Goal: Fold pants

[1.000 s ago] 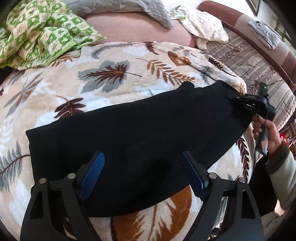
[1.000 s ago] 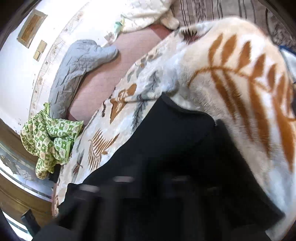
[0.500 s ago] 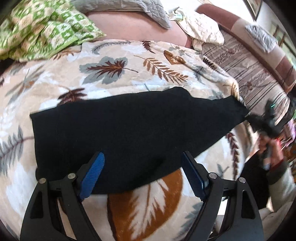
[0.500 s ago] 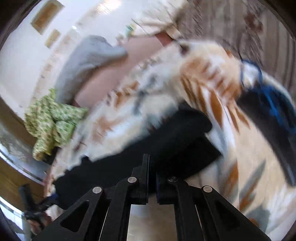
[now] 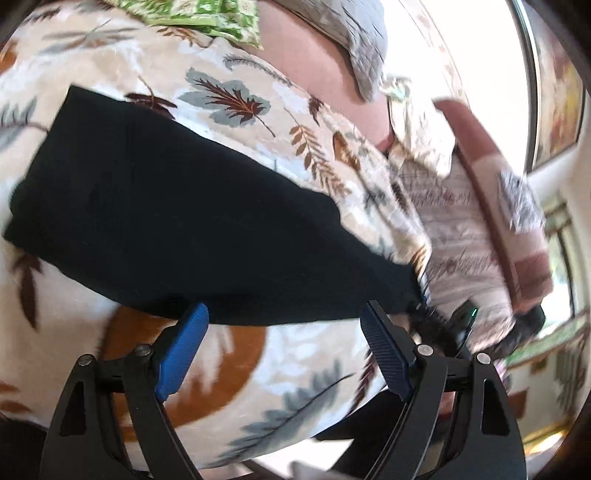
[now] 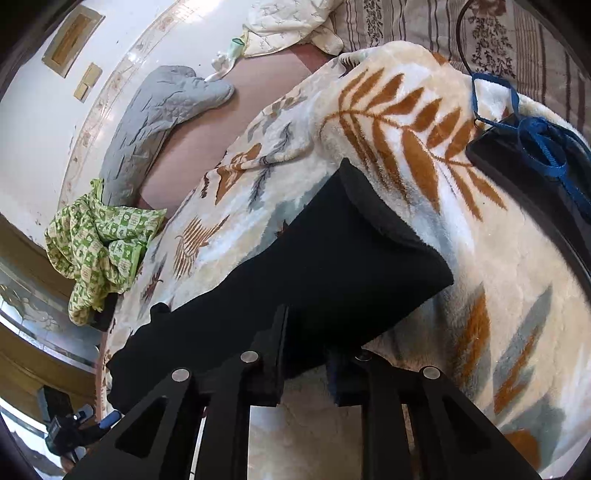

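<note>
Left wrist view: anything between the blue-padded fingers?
No, the left gripper is open, its fingers over bare leaf-print blanket, black pants beyond.

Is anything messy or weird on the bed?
The black pants lie flat and neat on the leaf blanket. The only messy thing is a green patterned cloth, crumpled in a heap at the blanket's far edge.

Your left gripper (image 5: 284, 350) hung wide over bare blanket (image 5: 303, 350), with nothing between its pads. The pants (image 5: 177, 229) lay just ahead, stretched across your path. Beyond them the blanket was clear up to the green cloth (image 5: 207, 14) and grey pillow (image 5: 347, 33). Your right gripper (image 6: 306, 354) was opening at the pants' (image 6: 332, 258) edge; to its right, the blanket (image 6: 491, 295) lay open as far as a black case with a blue strap (image 6: 543, 144).
</note>
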The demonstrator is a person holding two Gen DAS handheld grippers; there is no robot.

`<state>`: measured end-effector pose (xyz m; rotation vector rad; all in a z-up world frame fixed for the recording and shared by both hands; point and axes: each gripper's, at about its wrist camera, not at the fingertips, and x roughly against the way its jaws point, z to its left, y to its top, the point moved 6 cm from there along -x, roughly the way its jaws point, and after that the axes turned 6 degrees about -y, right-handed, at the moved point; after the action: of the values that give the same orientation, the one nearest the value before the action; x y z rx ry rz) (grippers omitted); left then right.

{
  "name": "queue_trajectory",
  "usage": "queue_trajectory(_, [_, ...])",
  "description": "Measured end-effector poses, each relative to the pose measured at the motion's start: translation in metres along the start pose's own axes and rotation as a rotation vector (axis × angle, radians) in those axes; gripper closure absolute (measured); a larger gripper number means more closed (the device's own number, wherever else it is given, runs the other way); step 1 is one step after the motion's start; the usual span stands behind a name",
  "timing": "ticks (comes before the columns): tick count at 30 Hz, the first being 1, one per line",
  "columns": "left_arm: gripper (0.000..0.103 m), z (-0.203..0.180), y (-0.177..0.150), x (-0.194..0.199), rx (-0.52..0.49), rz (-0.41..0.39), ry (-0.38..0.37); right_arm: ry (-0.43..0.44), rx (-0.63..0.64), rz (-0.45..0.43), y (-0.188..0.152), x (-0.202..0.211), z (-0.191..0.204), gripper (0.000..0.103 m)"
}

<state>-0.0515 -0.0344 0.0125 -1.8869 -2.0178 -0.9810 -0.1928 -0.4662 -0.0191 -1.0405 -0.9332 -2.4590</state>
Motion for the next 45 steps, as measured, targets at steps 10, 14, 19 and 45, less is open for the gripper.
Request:
queue_trajectory(10, [0.02, 0.023, 0.009, -0.031, 0.263, -0.104, -0.025, 0.025, -0.001, 0.003, 0.002, -0.004, 0.0, 0.083])
queue_trajectory(14, [0.082, 0.027, 0.01, -0.034, 0.272, -0.119, 0.022, 0.004, 0.034, -0.012, 0.004, -0.003, 0.002, 0.095])
queue_trajectory(19, [0.1, 0.026, 0.003, -0.017, 0.248, -0.157, 0.036, 0.038, 0.058, -0.044, 0.005, 0.016, 0.012, 0.099])
queue_trajectory(45, [0.087, 0.026, -0.018, -0.017, 0.069, -0.143, 0.202, 0.074, 0.181, -0.21, 0.043, 0.035, 0.041, 0.099])
